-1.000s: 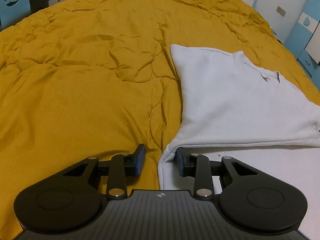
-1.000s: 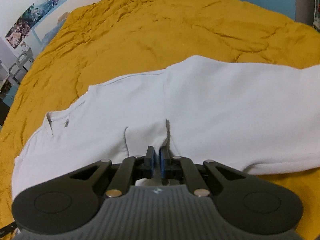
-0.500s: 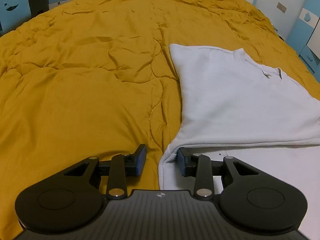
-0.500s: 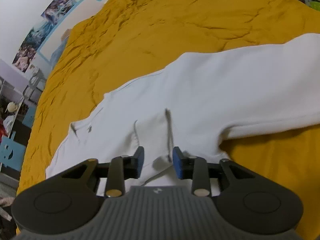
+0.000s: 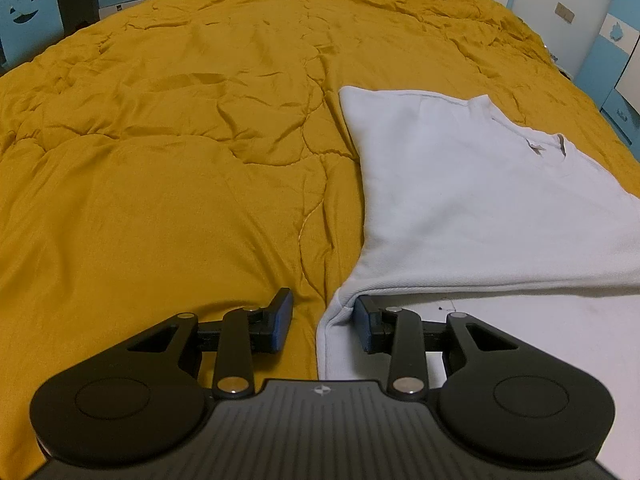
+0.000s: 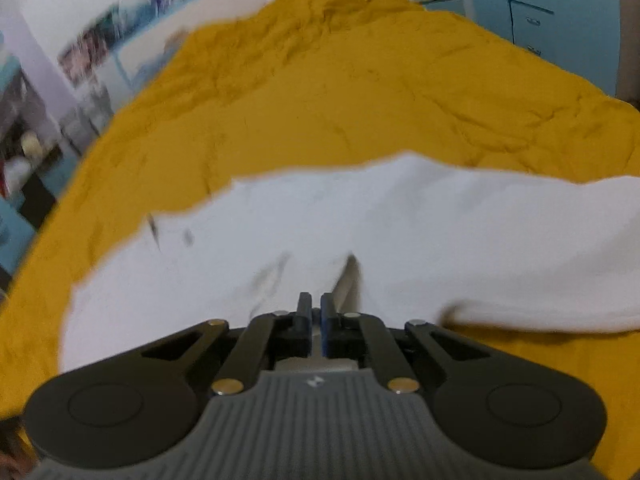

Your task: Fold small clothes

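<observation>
I see the white shirt [image 5: 472, 200] lying on the bed, spread over the mustard-yellow quilt [image 5: 168, 152], and in my left wrist view it takes up the right side of the frame with its far edge running straight and its left edge slanting down toward my left gripper [image 5: 322, 326]. A folded layer sits on top, its lower fold line crossing flat just above the jaws, and the neckline with a small label shows near the right. The shirt's near corner curls up between the jaws, which stand apart; the right-hand pad is just beside or under that folded edge and the other pad hangs over bare quilt, so nothing is clamped there. To the left of the shirt the quilt is a wide wrinkled stretch of open room. In my right wrist view, which is blurred, the same shirt [image 6: 360, 232] runs across the middle with a long part reaching off to the right, and a pinched ridge of cloth rises straight into my right gripper [image 6: 316, 316], whose jaws are together on that fabric. Yellow quilt shows beyond the shirt's far edge and at the lower right. Blue cabinets [image 6: 560, 12] and a white wall [image 6: 100, 4] with posters border the bed.
</observation>
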### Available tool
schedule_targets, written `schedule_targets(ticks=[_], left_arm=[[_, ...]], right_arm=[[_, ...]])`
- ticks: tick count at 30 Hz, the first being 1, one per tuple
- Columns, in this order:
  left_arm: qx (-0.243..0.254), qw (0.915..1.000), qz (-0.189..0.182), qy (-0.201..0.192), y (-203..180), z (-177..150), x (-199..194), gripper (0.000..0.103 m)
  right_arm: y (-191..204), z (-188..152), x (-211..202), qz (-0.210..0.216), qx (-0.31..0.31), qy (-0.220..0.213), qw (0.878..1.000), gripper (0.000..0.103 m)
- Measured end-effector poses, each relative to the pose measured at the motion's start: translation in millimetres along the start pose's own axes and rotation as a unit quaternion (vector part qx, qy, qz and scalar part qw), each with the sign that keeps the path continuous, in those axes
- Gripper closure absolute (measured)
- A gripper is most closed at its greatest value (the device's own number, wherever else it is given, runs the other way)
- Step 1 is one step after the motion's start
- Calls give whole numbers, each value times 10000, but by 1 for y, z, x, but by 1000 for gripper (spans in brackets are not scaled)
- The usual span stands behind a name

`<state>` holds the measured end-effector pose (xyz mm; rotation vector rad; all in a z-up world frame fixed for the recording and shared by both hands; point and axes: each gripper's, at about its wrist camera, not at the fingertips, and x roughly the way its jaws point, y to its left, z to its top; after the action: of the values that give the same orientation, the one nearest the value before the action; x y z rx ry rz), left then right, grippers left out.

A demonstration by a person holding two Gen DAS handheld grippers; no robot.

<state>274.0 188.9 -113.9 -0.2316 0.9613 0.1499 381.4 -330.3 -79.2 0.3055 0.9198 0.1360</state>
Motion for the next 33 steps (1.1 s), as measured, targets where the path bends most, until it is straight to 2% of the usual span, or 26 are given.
schedule_targets(ticks=[3,8,11,13,17,20,22,25,28,33], left_arm=[[57,10000,-4,51,1,1,0,62],[235,9989,132,385,-2,8,-8,62],[120,9982,133,572,1,13,-20,62],[182,9986,61,487,1,17,-32,62],[202,9987,-452,-91,6,34,-54,56],[-199,9958,-777,-445,12,53,-47,52],[-611,9907,-1066,-578,20,63,-33,48],[-1293,9789,-1470,-591,35,75,-6,49],[-1738,9678,-1746,-519,50,86,18,49],[-2194,9564,-1881,-418,70,102,53,49]], right_arm=[[-12,-18,19,-232,28,348,9991,103],[-8,-21,22,-335,-92,342,9988,103],[0,-17,20,-512,-343,376,9974,103],[3,-16,19,-620,-512,350,9961,103],[6,-16,8,-585,-655,105,9961,98],[12,-12,1,-473,-632,-67,9969,91],[19,-8,0,-379,-661,-202,9969,84],[28,-2,7,-395,-702,-225,9965,83],[32,2,15,-431,-688,-198,9965,83],[31,6,31,-606,-651,-150,9959,83]])
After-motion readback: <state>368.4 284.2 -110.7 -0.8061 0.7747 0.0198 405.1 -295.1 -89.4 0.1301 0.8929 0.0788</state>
